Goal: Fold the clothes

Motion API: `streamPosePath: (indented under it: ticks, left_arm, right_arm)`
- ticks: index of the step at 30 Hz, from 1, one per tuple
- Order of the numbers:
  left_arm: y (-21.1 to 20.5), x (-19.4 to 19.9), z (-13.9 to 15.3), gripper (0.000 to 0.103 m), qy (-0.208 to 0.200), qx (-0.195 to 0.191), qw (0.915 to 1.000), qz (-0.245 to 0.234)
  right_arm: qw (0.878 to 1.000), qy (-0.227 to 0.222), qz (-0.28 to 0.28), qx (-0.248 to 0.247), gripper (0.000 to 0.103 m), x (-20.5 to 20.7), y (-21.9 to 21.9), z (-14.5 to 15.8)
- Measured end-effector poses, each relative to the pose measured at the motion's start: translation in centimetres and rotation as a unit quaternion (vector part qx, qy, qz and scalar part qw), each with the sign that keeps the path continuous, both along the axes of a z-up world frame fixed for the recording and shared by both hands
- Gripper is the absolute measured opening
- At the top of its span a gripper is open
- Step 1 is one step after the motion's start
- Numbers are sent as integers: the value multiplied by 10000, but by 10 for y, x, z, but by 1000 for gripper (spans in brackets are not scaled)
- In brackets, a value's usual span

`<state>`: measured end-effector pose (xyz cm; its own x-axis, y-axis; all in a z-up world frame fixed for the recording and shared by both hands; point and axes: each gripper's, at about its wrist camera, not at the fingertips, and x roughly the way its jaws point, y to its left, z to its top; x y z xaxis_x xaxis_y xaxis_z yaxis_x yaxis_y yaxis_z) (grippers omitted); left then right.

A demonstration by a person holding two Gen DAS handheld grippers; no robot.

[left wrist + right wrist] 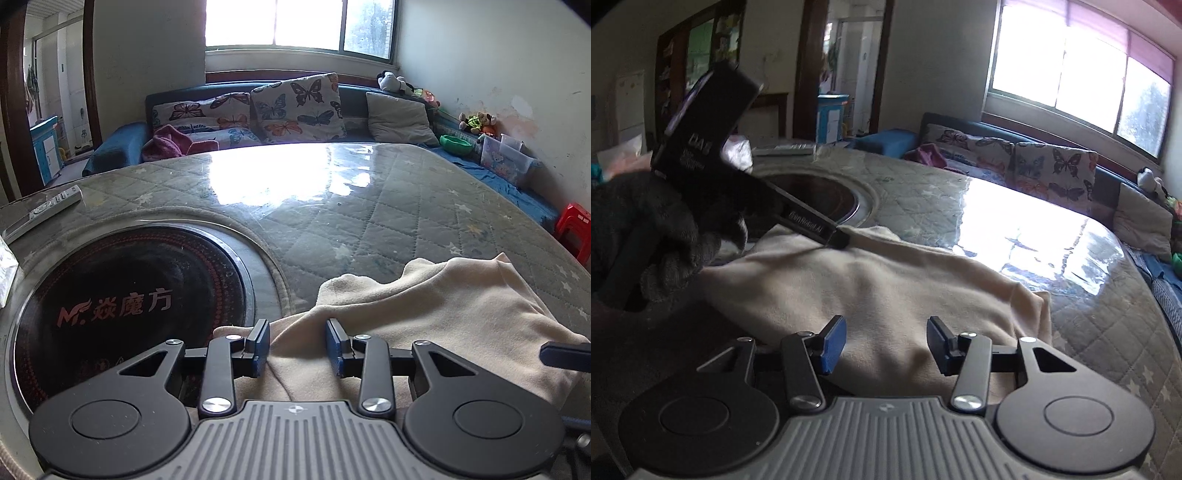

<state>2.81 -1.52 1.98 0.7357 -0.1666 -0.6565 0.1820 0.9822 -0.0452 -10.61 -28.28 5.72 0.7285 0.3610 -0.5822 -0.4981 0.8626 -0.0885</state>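
My left gripper [297,345] and right gripper [886,345] stand apart, clamping nothing; the cream garment [871,280] lies under both, stretching toward upper left.

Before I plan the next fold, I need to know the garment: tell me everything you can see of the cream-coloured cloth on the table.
The cream cloth looks like soft, fleecy fabric, plain, with no print. It lies bunched and rumpled, partly doubled over, on the quilted table cover beside the round black hotplate. One edge reaches the hotplate's rim. The left claw and right claw both stand open over it, gripping nothing. What kind of garment it is cannot be told.
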Motion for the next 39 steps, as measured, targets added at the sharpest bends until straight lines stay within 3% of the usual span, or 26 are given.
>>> streamPosePath:
  ticks: [5, 8, 13, 17, 19, 21, 29, 32, 34, 39]
  left_arm:
    - [-3, -2, 2, 37, -46, 113, 9999, -4]
    - [-3, -8, 6, 37, -94, 127, 9999, 5]
    - [-10, -28, 19, 37, -291, -33, 9994, -188]
    - [-19, -50, 23, 37, -340, -204, 9982, -455]
    - [-25, -61, 22, 37, -318, -306, 9972, -597]
    - [-32, -72, 21, 47, -324, -357, 9959, -764]
    - [-42, -86, 3, 48, -179, -320, 9963, -774]
    - [-40, -92, 12, 49, -261, -380, 9966, -687]
    - [-37, -99, 17, 53, -391, -456, 9958, -691]
    - [-29, -100, 4, 54, -204, -400, 9977, -515]
  right_arm:
    - [9993, 296, -149, 157, 48, -2, -17, -6]
    - [9992, 256, -208, 207, 47, -3, -23, 2]
    - [9975, 229, -528, 405, 47, 9, -37, 9]
    - [9953, 462, -766, 377, 43, 20, -52, -8]
    - [9951, 413, -781, 446, 43, 17, -54, -6]
    - [9956, 244, -776, 460, 43, 13, -53, 0]
    - [9966, 166, -720, 375, 45, 8, -49, -13]
    - [9967, 147, -696, 399, 46, 7, -48, -9]
    - [9968, 109, -667, 429, 53, 5, -48, -6]
    - [9972, 139, -632, 378, 60, 8, -45, -12]
